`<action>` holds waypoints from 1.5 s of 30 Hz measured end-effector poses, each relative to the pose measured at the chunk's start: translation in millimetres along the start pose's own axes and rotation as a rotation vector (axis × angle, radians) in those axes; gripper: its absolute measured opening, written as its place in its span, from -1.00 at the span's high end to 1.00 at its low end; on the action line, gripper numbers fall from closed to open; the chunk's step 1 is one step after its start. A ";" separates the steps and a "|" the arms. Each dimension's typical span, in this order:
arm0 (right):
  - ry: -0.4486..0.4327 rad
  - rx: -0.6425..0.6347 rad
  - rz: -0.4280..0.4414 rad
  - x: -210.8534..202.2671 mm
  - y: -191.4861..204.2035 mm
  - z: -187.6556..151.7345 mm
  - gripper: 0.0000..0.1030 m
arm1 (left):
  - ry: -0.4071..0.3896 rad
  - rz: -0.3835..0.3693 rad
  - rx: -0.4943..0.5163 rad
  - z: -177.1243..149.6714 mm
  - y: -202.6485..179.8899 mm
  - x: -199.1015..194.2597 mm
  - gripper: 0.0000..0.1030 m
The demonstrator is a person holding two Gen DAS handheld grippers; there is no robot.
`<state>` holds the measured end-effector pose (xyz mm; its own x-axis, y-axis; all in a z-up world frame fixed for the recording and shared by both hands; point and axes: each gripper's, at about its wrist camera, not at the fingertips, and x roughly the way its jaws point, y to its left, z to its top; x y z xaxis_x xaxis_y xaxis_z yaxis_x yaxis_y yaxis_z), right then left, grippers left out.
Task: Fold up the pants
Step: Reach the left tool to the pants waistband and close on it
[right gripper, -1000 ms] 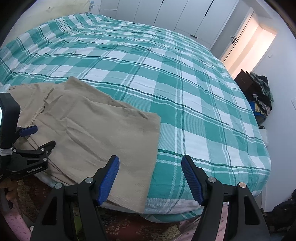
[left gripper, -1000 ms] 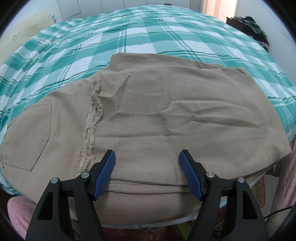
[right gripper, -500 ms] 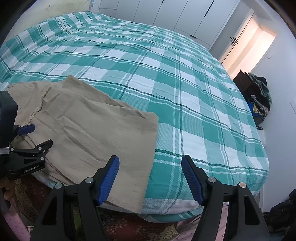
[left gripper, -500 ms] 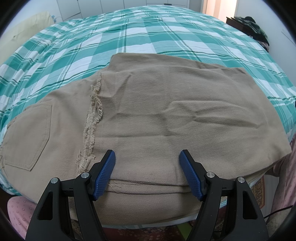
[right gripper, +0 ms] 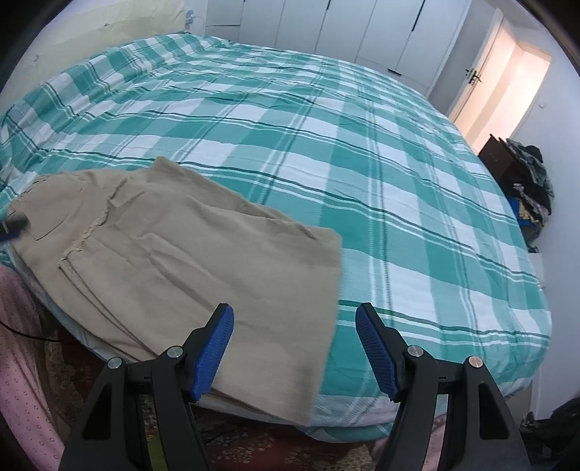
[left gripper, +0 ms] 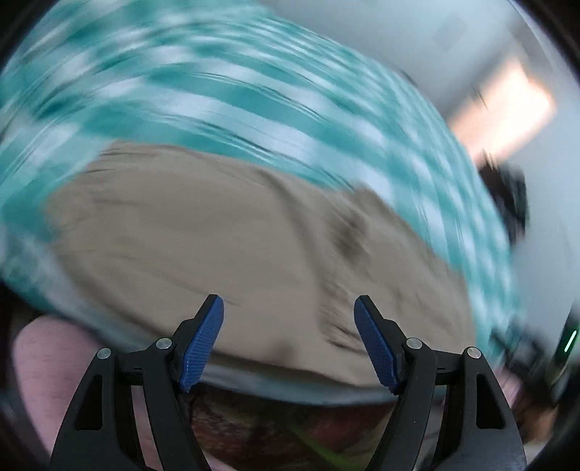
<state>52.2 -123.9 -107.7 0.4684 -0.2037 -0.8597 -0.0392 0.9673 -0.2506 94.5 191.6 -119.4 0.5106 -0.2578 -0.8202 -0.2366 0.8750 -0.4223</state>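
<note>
The tan pants [right gripper: 188,261] lie folded on the near edge of the bed with the green plaid cover [right gripper: 362,152]. A frayed hem runs across their left part. My right gripper [right gripper: 294,347] is open and empty above the pants' right edge. My left gripper [left gripper: 289,340] is open and empty in front of the pants [left gripper: 224,246]; its view is heavily blurred by motion. In the right wrist view only a small dark part of the left gripper [right gripper: 12,225] shows at the far left.
A patterned rug [right gripper: 253,442] lies on the floor below the bed edge. White wardrobes [right gripper: 348,25] stand behind the bed. A dark cabinet with piled clothes [right gripper: 525,166] stands at the right, near a lit doorway [right gripper: 507,83]. Pink clothing [right gripper: 18,355] shows at lower left.
My left gripper has swung quickly to the left and pulled back from the pants, which blurs its view. My right gripper has risen slightly and stays open.
</note>
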 end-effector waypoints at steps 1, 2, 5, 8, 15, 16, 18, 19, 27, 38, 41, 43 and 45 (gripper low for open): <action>0.001 -0.004 0.005 0.4 2.5 0.2 -0.35 | -0.033 -0.008 -0.118 11.0 33.9 -11.6 -0.47; 0.001 -0.009 0.011 0.7 5.4 0.6 -0.35 | -0.049 -0.012 -0.191 15.6 53.9 -17.2 -0.44; -0.003 -0.018 0.025 -0.6 10.9 1.1 -0.35 | -0.083 -0.052 -0.395 18.9 109.8 -28.9 -0.27; -0.003 -0.028 0.024 -1.6 14.3 1.2 -0.35 | -0.069 -0.086 -0.452 12.8 127.1 -23.0 -0.11; -0.008 -0.044 0.014 -6.3 19.1 3.9 -0.35 | -0.011 -0.123 -0.476 9.6 131.3 18.9 0.09; -0.012 -0.049 0.007 -8.6 19.7 5.2 -0.35 | -0.007 -0.121 -0.477 10.8 130.0 25.9 0.09; -0.043 -0.058 -0.016 -20.8 20.5 10.0 -0.35 | -0.002 -0.109 -0.471 12.1 130.4 30.1 0.09; -0.053 -0.062 -0.028 -25.6 20.6 12.0 -0.35 | 0.001 -0.098 -0.466 13.1 128.9 33.2 0.09; -0.073 -0.058 -0.113 -40.2 9.5 22.0 -0.35 | -0.008 -0.067 -0.447 10.0 128.6 30.5 0.20; -0.055 -0.034 -0.132 -36.6 -0.2 16.8 -0.35 | -0.013 -0.054 -0.436 9.7 128.5 32.1 0.27; -0.056 -0.032 -0.134 -36.4 -1.6 16.7 -0.35 | -0.015 -0.055 -0.434 10.0 129.9 32.1 0.30; -0.055 -0.032 -0.137 -36.0 -2.7 16.7 -0.35 | -0.016 -0.055 -0.430 9.5 131.3 31.5 0.37; -0.055 -0.031 -0.136 -35.8 -3.0 16.7 -0.35 | -0.019 -0.056 -0.424 9.7 132.5 30.6 0.47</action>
<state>50.3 -117.1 -68.7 0.5184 -0.3236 -0.7915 0.0011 0.9259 -0.3778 86.8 303.7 -196.7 0.5463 -0.2890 -0.7862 -0.5254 0.6127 -0.5903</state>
